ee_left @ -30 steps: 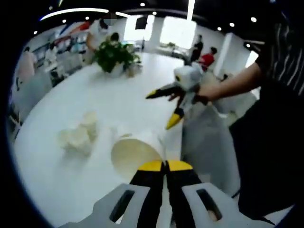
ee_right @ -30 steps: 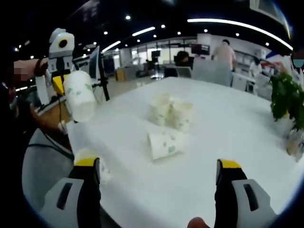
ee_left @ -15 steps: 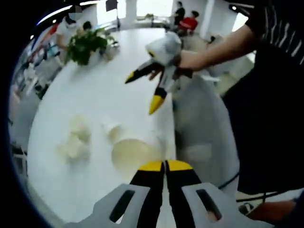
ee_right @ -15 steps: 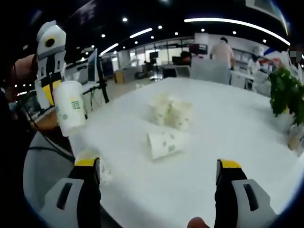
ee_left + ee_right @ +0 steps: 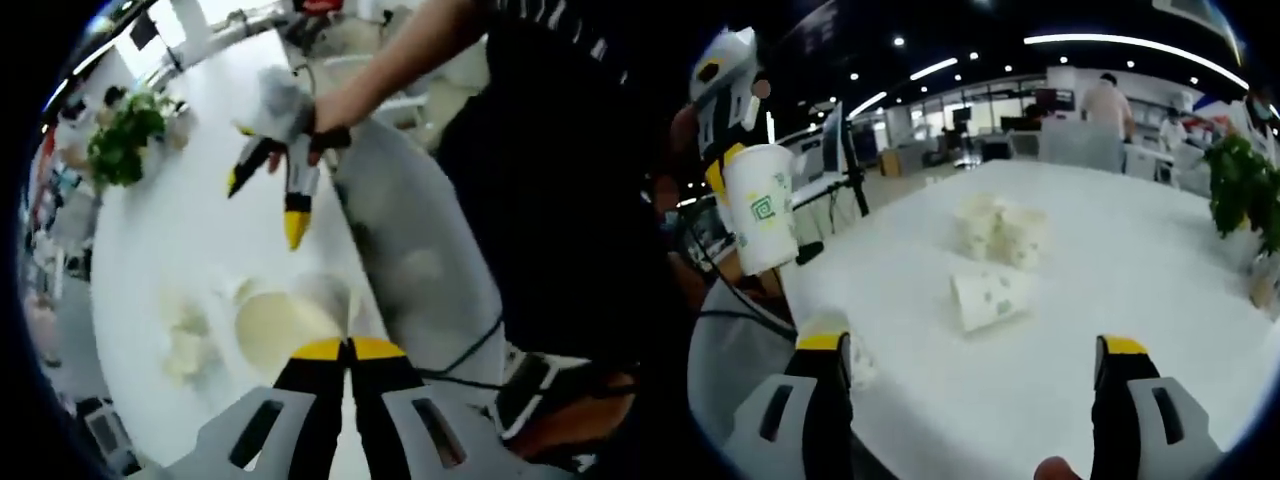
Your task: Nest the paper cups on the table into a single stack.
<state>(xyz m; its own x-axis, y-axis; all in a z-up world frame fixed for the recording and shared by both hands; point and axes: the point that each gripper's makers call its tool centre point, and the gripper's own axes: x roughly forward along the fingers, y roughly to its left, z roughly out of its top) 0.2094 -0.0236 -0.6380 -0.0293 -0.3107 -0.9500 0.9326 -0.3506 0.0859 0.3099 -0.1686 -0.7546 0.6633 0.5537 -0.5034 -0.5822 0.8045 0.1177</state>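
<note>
My left gripper is shut on the rim of a white paper cup, whose open mouth faces the camera. In the right gripper view the same cup hangs upright under the left gripper, off the table's left edge. My right gripper is open, with nothing between its fingers, low over the white table. Ahead of it one cup lies on its side, and a cluster of upright cups stands just behind. In the left gripper view the right gripper hovers open in a hand.
A potted plant stands at the table's right edge; the same plant sits at the far end in the left gripper view. A person's dark clothing is close beside the table. People and desks are far behind.
The left gripper has swung the held cup from tilted to upright and a little leftward in the right gripper view. The left gripper view has tipped over the table. Cups on the table are unmoved.
</note>
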